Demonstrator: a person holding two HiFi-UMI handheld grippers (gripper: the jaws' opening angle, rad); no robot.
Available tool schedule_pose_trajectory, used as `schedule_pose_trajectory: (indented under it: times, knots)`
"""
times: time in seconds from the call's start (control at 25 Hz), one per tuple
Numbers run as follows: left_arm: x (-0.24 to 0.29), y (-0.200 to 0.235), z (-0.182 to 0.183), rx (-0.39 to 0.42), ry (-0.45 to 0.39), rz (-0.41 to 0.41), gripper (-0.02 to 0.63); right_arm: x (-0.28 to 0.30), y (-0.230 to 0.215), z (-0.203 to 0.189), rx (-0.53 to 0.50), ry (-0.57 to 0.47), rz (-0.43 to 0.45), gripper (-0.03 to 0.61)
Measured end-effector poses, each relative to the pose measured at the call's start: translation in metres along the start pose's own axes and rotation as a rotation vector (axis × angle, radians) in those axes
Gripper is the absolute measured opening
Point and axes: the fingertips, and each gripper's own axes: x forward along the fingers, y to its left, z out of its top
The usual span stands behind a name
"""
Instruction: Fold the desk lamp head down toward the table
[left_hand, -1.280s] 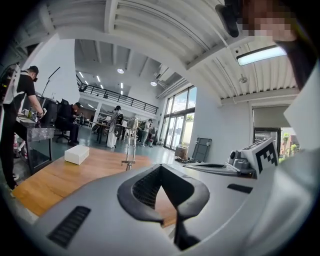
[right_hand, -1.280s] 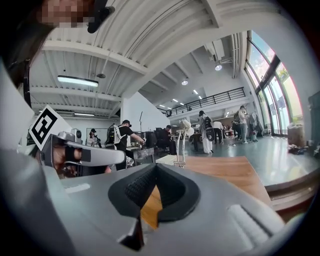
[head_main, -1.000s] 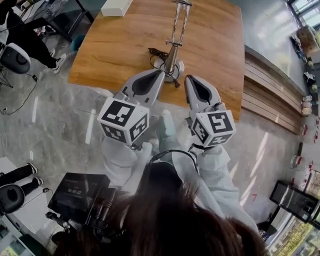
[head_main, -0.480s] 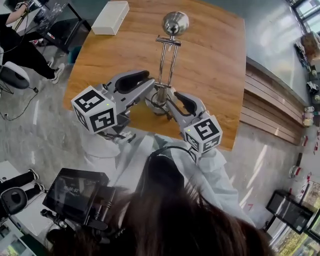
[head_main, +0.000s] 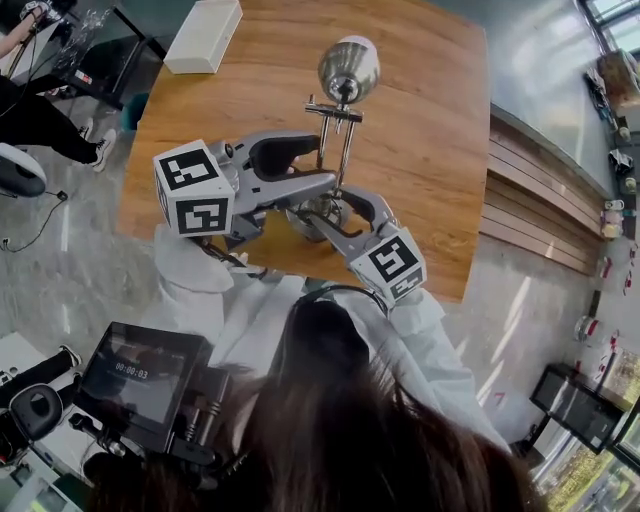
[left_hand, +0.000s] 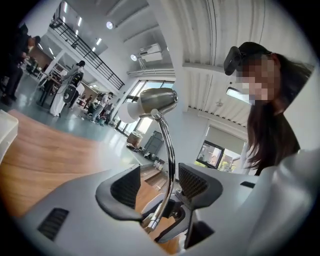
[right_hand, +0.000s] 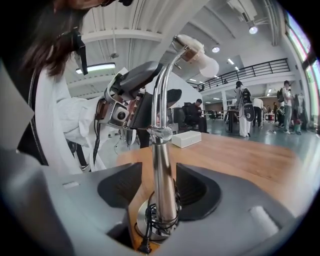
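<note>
The desk lamp is standing upright near the front edge of the wooden bench, its chrome lamp head raised and a black cord coiling round the foot of its post. The left tool is straddling the lamp's upper arm, its jaws spread after just opening and its pads not pressing. The right tool is bracketing the lower post the same way, also just opened wide. A white box is sitting well apart at the far left corner. Open wood is stretching beyond and right of the lamp, with grey floor bordering the bench's left and near edges.
</note>
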Motion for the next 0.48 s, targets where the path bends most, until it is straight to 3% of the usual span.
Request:
schedule_pose_trajectory:
  times: [0.12,0.32,0.48]
  knots:
    - [0.01,0.001,0.0,0.0,0.03,-0.077,0.227,0.013,-0.005,0.001,0.007,0.002,-0.002,0.183]
    - [0.013,0.004,0.003,-0.01,0.018,-0.095,0.222,0.015,-0.008,0.001,0.001,-0.003,-0.018,0.167]
    - [0.017,-0.002,0.003,-0.01,0.02,-0.159,0.169,0.013,-0.011,0.0,-0.015,-0.006,-0.041,0.127]
